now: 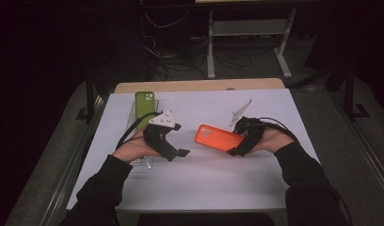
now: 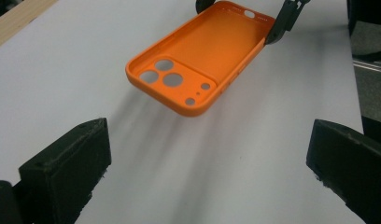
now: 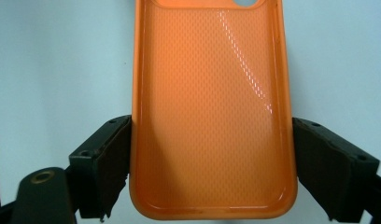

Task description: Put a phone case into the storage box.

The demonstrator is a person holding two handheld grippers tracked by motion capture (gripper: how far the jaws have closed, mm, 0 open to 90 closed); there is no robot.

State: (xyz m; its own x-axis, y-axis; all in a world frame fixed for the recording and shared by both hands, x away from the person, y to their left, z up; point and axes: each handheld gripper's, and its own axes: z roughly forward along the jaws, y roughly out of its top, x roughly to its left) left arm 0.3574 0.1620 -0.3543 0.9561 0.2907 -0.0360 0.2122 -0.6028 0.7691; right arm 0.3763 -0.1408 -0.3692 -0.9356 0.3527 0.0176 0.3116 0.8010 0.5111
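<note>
The right gripper (image 1: 235, 150) is clamped across the sides of the orange phone case (image 1: 218, 137) at its bottom end, holding it raised above the white table (image 1: 204, 183), camera-cutout end pointing toward the left gripper (image 1: 177, 140). The left gripper's jaws stand wide apart with nothing between them, aimed at the case from near by. Both forearms enter from the near edge. The left gripper view shows the case's open inner side and five round cutouts (image 2: 170, 81); the right gripper view shows its dotted lining pressed by both jaws. Two cases are counted: one orange, one green phone case (image 1: 145, 109) lying behind the left gripper.
</note>
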